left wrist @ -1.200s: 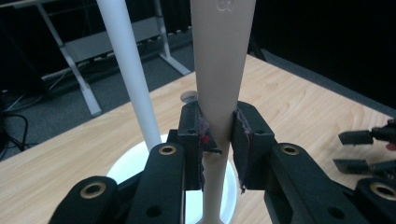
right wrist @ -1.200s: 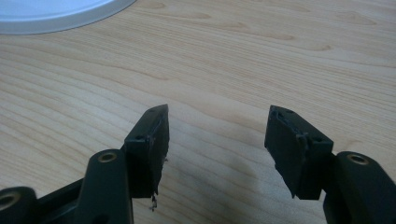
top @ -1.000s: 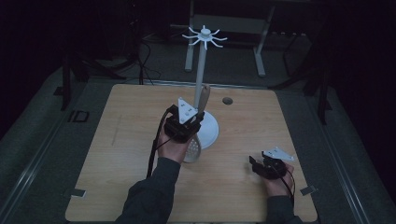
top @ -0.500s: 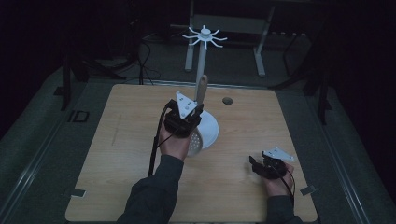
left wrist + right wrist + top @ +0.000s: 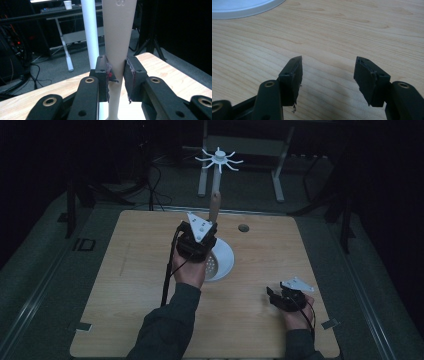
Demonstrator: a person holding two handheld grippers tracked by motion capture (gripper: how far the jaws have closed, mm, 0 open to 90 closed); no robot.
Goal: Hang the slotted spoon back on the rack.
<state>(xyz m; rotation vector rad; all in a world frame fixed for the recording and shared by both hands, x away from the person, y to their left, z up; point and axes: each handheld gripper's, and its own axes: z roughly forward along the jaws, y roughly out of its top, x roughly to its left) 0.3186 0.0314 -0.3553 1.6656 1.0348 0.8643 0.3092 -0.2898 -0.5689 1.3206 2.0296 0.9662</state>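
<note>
At frame centre, left tool (image 5: 117, 75) clamps a beige handle (image 5: 117, 37) beside the white pole (image 5: 90, 32); lower right, right tool (image 5: 328, 75) rests jaws apart on the desk (image 5: 337, 32).

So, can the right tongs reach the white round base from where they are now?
Probably yes. The right tongs rest open on bare table, and nothing lies between them and the white round base.
</note>
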